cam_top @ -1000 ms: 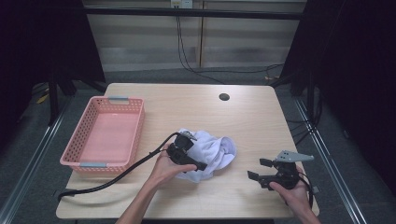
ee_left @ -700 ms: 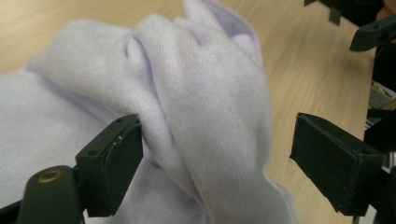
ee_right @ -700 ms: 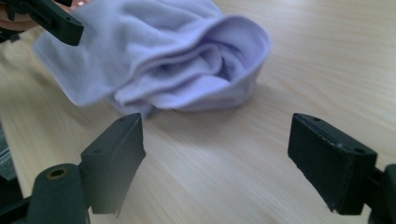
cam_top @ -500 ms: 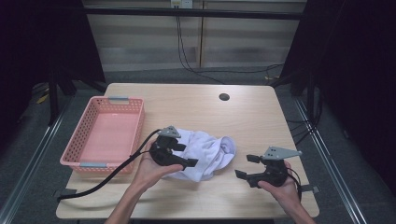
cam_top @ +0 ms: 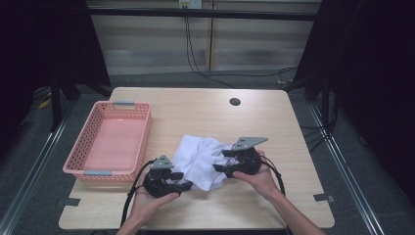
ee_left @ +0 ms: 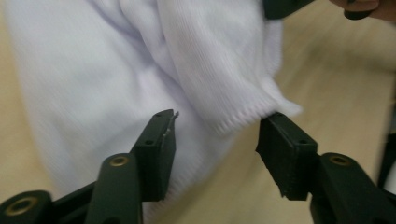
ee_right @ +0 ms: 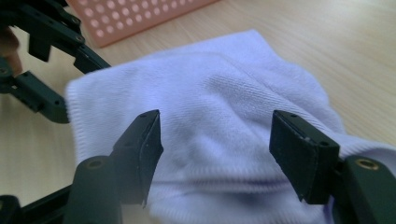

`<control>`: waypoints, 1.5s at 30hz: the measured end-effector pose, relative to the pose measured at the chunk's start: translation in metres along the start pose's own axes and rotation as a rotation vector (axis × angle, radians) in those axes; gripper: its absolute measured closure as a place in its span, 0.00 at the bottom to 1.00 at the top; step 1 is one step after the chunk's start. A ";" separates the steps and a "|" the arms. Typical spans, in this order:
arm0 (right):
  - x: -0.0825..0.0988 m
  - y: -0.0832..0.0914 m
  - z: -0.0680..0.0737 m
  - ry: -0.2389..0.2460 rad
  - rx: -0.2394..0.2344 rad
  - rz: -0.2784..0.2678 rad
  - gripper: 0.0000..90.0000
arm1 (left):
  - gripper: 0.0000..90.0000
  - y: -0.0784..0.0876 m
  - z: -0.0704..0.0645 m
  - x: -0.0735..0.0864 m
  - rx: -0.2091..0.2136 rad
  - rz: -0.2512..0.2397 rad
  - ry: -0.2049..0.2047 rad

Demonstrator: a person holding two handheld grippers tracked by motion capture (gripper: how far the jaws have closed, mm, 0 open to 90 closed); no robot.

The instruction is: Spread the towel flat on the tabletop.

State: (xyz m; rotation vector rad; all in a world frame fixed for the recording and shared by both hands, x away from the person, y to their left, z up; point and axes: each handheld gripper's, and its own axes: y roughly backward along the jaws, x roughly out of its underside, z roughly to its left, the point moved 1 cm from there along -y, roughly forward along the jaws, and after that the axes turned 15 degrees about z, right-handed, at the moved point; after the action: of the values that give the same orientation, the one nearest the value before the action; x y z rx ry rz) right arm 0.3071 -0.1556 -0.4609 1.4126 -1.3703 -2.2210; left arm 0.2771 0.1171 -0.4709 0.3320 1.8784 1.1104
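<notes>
Both grippers, left (cam_top: 182, 182) and right (cam_top: 220, 160), closing around white knit garment (cam_top: 203, 159) at frame centre; pads not yet pressing. Nothing folded. Pink basket (cam_top: 78, 169) empty.

I find no legible text, label, brand, number or sign on the white knitted cloth (cam_top: 203, 159), pink perforated plastic basket (cam_top: 110, 142) or pale wooden worktop (cam_top: 195, 105).

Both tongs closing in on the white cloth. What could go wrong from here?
1. The left tongs straddle just the hem corner of the white cloth while their jaws have been closing; a thin bite there may slip out when lifted.
2. The right tongs, also closing, face a bunched, layered fold and may pinch several layers, so the cloth might not spread.
3. The two tongs sit close together; they might collide.
</notes>
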 end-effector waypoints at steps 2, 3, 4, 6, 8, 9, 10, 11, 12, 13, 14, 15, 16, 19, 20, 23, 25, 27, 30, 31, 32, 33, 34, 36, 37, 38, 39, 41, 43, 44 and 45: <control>0.001 -0.013 0.000 0.009 -0.016 0.023 0.65 | 0.69 0.000 0.004 -0.006 0.020 -0.028 0.011; 0.002 -0.015 0.003 0.001 -0.002 0.030 0.74 | 0.75 0.004 0.007 -0.013 0.037 -0.083 0.005; 0.002 -0.015 0.003 0.001 -0.002 0.030 0.74 | 0.80 0.004 0.007 -0.013 0.037 -0.083 0.005; 0.007 -0.005 0.009 0.007 -0.002 0.027 0.84 | 0.86 0.009 0.005 -0.024 0.072 -0.108 -0.015; 0.013 0.005 0.012 0.008 -0.006 0.026 0.86 | 0.90 0.011 0.002 -0.033 0.082 -0.128 -0.029; 0.017 0.008 0.014 0.007 -0.027 0.037 0.86 | 0.92 0.011 0.000 -0.036 0.097 -0.125 -0.035; 0.022 0.013 0.017 0.007 -0.037 0.045 0.87 | 0.92 0.011 -0.003 -0.040 0.108 -0.123 -0.050; 0.022 0.013 0.017 0.007 -0.037 0.045 0.87 | 0.93 0.011 -0.003 -0.040 0.108 -0.123 -0.050; 0.033 0.022 0.022 0.002 -0.094 0.052 0.87 | 0.93 0.012 -0.011 -0.046 0.144 -0.128 -0.073; 0.033 0.022 0.022 0.002 -0.094 0.052 0.87 | 0.93 0.012 -0.011 -0.046 0.144 -0.128 -0.073; 0.044 0.035 0.029 0.001 -0.134 0.051 0.87 | 0.93 0.012 -0.023 -0.054 0.204 -0.137 -0.116; 0.050 0.042 0.031 -0.003 -0.148 0.041 0.87 | 0.93 0.012 -0.023 -0.054 0.204 -0.137 -0.116; 0.055 0.048 0.033 -0.007 -0.144 0.037 0.87 | 0.93 0.007 -0.031 -0.062 0.211 -0.112 -0.145; 0.069 0.053 0.029 -0.027 -0.115 0.044 0.71 | 0.93 -0.021 -0.028 -0.068 0.238 -0.052 -0.123; 0.075 0.051 0.024 -0.045 -0.097 0.046 0.61 | 0.93 -0.032 -0.025 -0.069 0.243 -0.032 -0.104; 0.080 0.052 0.015 -0.058 -0.075 0.035 0.48 | 0.93 -0.048 -0.021 -0.073 0.236 -0.007 -0.078; 0.077 0.060 0.013 -0.068 -0.069 -0.016 0.44 | 0.93 -0.052 -0.015 -0.076 0.246 -0.013 -0.051; 0.071 0.066 0.015 -0.065 -0.079 -0.058 0.44 | 0.93 -0.056 -0.009 -0.077 0.240 -0.018 -0.026; 0.060 0.060 0.018 -0.039 -0.092 -0.064 0.42 | 0.92 -0.060 -0.006 -0.078 0.242 -0.022 -0.005; 0.058 0.058 0.018 -0.035 -0.093 -0.062 0.42 | 0.92 -0.061 -0.005 -0.078 0.238 -0.019 -0.008; 0.054 0.053 0.019 -0.030 -0.093 -0.051 0.41 | 0.91 -0.061 -0.005 -0.079 0.243 -0.023 -0.009; 0.051 0.049 0.019 -0.025 -0.084 -0.037 0.41 | 0.91 -0.062 -0.004 -0.080 0.243 -0.025 -0.003; 0.047 0.044 0.018 -0.017 -0.077 -0.030 0.43 | 0.91 -0.064 -0.003 -0.081 0.233 -0.020 -0.003; 0.044 0.038 0.016 -0.021 -0.086 -0.022 0.49 | 0.91 -0.066 0.000 -0.082 0.226 -0.015 0.006; 0.041 0.032 0.013 -0.021 -0.075 -0.003 0.50 | 0.90 -0.068 0.002 -0.083 0.225 -0.012 0.018; 0.037 0.026 0.007 -0.045 -0.086 -0.006 0.55 | 0.90 -0.071 0.007 -0.085 0.213 -0.005 0.026; 0.035 0.026 0.006 -0.053 -0.095 -0.013 0.55 | 0.90 -0.072 0.010 -0.086 0.218 -0.004 0.032; 0.031 0.027 0.007 -0.055 -0.087 -0.035 0.44 | 0.90 -0.073 0.012 -0.089 0.214 -0.007 0.045; 0.030 0.029 0.007 -0.056 -0.090 -0.036 0.42 | 0.90 -0.075 0.013 -0.092 0.217 -0.007 0.048; 0.028 0.036 0.007 -0.068 -0.108 -0.073 0.40 | 0.90 -0.078 0.012 -0.095 0.212 -0.007 0.051; 0.029 0.038 0.008 -0.069 -0.109 -0.077 0.40 | 0.90 -0.079 0.012 -0.097 0.215 -0.006 0.050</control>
State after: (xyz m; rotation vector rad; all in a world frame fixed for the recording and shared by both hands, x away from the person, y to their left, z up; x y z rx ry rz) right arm 0.2740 -0.1882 -0.4487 1.3867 -1.2140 -2.3744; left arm 0.3568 0.0207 -0.4818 0.4230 2.0473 0.9213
